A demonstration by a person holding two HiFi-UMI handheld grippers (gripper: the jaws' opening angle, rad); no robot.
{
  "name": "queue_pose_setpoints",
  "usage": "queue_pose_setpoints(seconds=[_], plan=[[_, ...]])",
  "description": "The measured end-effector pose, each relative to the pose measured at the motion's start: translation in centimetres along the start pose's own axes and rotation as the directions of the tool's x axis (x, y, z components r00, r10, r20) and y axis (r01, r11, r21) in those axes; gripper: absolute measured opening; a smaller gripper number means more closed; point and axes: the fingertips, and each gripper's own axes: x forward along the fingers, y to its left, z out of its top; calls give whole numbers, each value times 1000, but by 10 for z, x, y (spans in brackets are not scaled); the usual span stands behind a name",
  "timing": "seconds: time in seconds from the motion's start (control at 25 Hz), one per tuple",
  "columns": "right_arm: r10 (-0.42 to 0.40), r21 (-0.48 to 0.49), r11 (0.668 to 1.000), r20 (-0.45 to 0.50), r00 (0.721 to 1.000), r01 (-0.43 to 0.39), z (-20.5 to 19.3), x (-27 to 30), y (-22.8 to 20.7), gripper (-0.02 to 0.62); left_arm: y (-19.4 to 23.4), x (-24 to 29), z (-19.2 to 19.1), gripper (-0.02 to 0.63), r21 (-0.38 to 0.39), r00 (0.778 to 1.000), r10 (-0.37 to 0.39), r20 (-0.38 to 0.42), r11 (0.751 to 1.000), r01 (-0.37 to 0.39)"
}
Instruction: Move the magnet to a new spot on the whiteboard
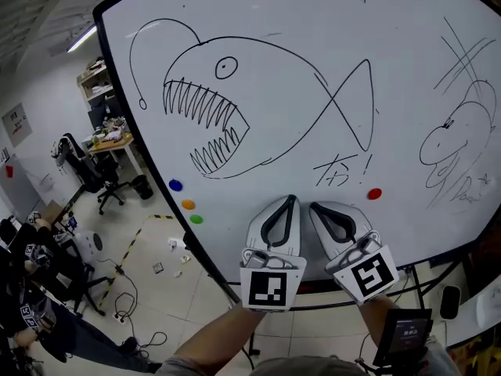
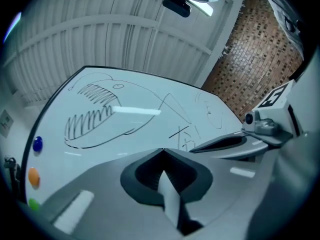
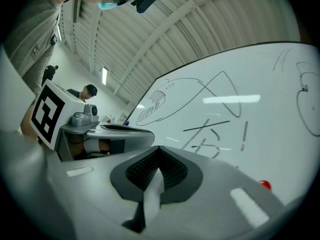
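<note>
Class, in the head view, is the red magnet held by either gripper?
No: the red magnet sits on the whiteboard, apart from the left gripper and the right gripper.

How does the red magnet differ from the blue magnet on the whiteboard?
The red magnet is red; the blue magnet is blue. The red magnet sits alone, right of the drawn fish; the blue magnet sits by the left edge of the whiteboard, above an orange magnet and a green magnet. Both are small round discs on the board.
</note>
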Motion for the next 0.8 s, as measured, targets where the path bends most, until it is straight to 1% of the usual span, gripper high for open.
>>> queue_pose_setpoints(seconds=[0.24,0.44,0.6,0.72,0.8], plan=[[-81,-13,997,-36,996,80,-3,-56,-51,1,-71,29,4,2,-25,997,-74,6,997,74],[-125,-27,992,-58,990,124,-7,-93,-86,1,-117,48,1,2,-17,994,-112,-13,994,112],[-131,-25,991,-55,990,129,-8,-114,-103,1,-142,58,-9,2,-13,993,-109,-41,994,109],[-121,-53,992,-63,991,118,-12,-125,-112,1,-152,63,-10,2,17,994,-96,-57,995,97],[-113,-67,992,-67,991,108,-16,-129,-117,1,-155,65,-8,2,51,995,-78,-66,995,81]])
